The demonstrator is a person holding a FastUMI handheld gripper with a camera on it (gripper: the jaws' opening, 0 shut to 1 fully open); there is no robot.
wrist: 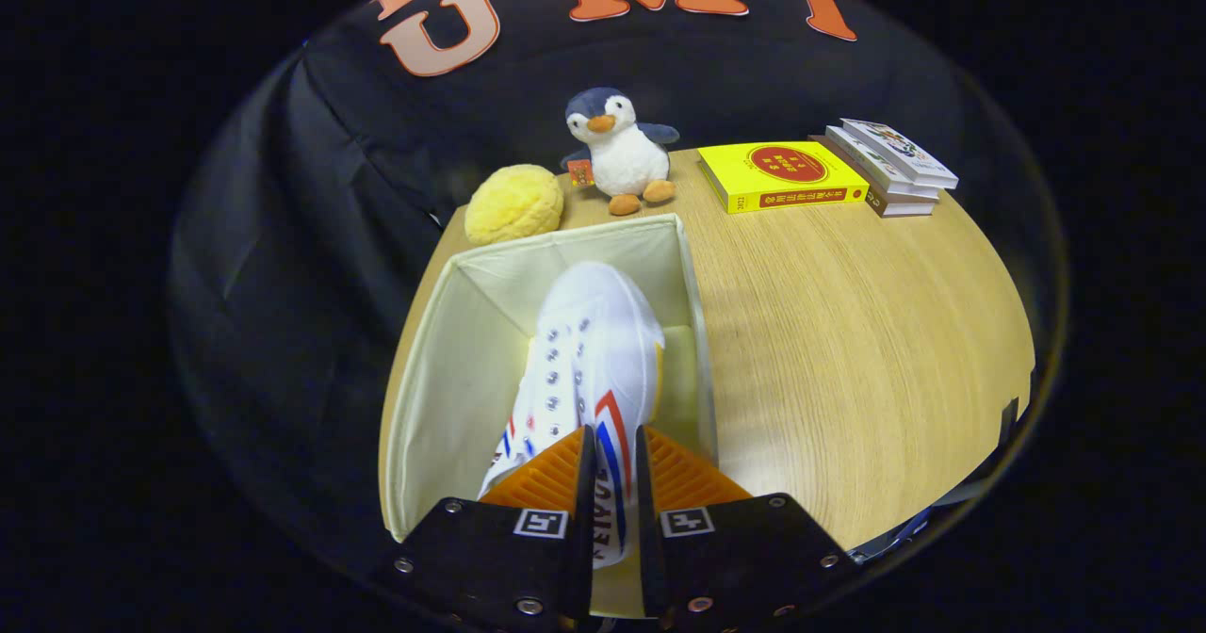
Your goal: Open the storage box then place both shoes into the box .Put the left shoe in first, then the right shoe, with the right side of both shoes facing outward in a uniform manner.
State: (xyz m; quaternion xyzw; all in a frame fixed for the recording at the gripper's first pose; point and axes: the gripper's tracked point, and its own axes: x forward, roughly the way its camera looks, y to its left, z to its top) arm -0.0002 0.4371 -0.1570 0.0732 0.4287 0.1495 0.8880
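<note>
A white canvas shoe (pixel 594 350) with red and blue stripes and metal eyelets hangs toe-forward over the open cream fabric storage box (pixel 443 369). My gripper (pixel 614 454) is shut on the shoe's side wall near the heel, both fingers pressing the canvas between them. The shoe's toe points toward the box's far wall and its body sits within the box's opening, above the floor of the box. The box stands on the wooden table (pixel 848 350) with its lid out of sight. The heel is hidden behind my fingers.
Beyond the box stand a yellow plush ball (pixel 513 203) and a penguin plush (pixel 619 151). A yellow book (pixel 782 176) and a stack of white books (pixel 893 167) lie at the table's far right. Bare wood stretches right of the box.
</note>
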